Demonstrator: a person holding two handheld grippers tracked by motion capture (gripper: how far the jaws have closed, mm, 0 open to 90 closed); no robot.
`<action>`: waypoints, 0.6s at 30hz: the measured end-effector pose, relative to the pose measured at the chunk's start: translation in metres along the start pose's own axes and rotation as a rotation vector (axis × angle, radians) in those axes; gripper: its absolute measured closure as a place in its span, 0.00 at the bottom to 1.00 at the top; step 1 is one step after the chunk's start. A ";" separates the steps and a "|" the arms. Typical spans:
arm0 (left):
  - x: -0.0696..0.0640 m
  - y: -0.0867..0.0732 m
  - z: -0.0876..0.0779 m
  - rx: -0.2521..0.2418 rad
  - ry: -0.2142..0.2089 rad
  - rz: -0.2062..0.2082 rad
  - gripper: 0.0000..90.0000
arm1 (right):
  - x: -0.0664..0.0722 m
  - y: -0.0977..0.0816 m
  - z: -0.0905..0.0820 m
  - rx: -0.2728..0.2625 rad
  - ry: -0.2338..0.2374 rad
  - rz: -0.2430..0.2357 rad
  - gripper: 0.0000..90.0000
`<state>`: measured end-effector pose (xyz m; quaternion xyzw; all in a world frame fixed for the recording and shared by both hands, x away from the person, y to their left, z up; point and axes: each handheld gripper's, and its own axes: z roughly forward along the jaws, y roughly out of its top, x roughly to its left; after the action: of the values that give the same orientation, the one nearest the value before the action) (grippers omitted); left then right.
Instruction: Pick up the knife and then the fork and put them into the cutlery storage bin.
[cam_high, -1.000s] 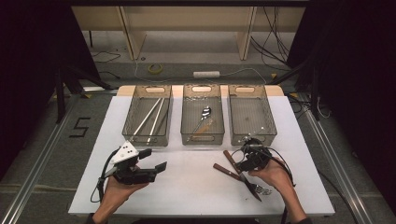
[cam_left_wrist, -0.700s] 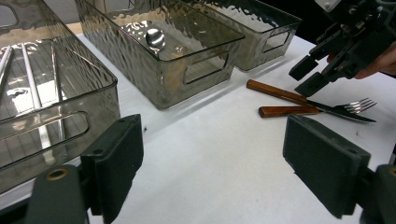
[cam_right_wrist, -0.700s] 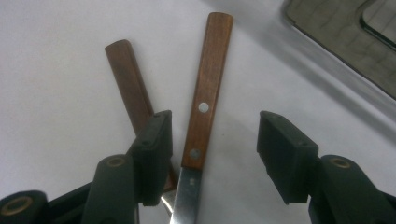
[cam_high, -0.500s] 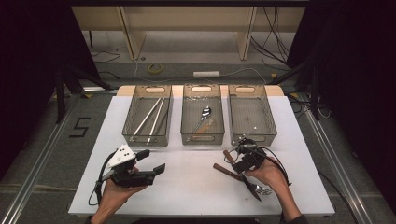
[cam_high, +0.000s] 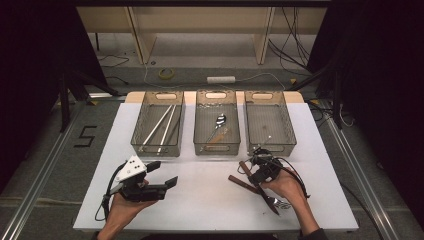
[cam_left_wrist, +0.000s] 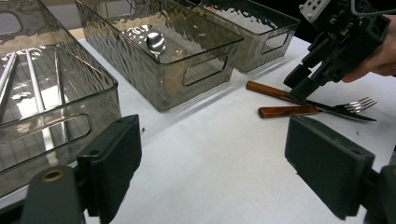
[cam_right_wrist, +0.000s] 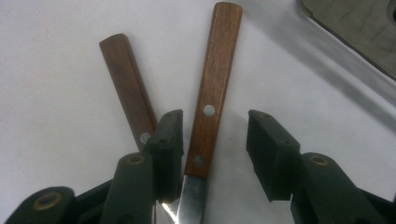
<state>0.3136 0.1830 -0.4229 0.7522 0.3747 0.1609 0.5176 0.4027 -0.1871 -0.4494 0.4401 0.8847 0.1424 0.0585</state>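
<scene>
A knife with a wooden handle (cam_right_wrist: 212, 93) lies on the white table (cam_high: 200, 200), crossed with a wooden-handled fork (cam_right_wrist: 126, 79). My right gripper (cam_right_wrist: 215, 128) reaches down over the knife handle (cam_high: 244, 167), which lies between its jaws. The jaws have just been closing; one pad is next to the handle and a gap remains at the other, so they are open. The fork's tines (cam_high: 282, 203) stick out beside the right hand. My left gripper (cam_high: 163, 173) hovers open at the front left with nothing between its jaws (cam_left_wrist: 215, 158). It looks toward the right gripper (cam_left_wrist: 301, 84).
Three clear bins stand in a row at the back. The left bin (cam_high: 150, 150) holds long metal chopsticks (cam_high: 160, 127), the middle bin (cam_high: 216, 149) a spoon (cam_high: 220, 120), and nothing shows in the right bin (cam_high: 287, 145). Bare white table lies between the two hands.
The right gripper's jaws have narrowed around the knife handle and the hand has settled slightly lower over it. The left gripper has stayed put.
</scene>
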 end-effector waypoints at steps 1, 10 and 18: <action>0.000 0.000 0.000 0.001 -0.001 0.001 0.20 | 0.000 0.000 0.001 -0.002 -0.001 -0.004 0.65; 0.000 -0.002 -0.002 0.001 0.011 0.011 0.20 | 0.001 0.002 0.001 0.011 0.005 0.009 0.73; 0.000 -0.002 -0.002 0.006 0.011 0.016 0.20 | 0.003 0.000 0.005 0.036 0.013 -0.001 0.75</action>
<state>0.3119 0.1844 -0.4238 0.7558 0.3719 0.1681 0.5120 0.4027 -0.1837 -0.4544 0.4399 0.8875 0.1294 0.0450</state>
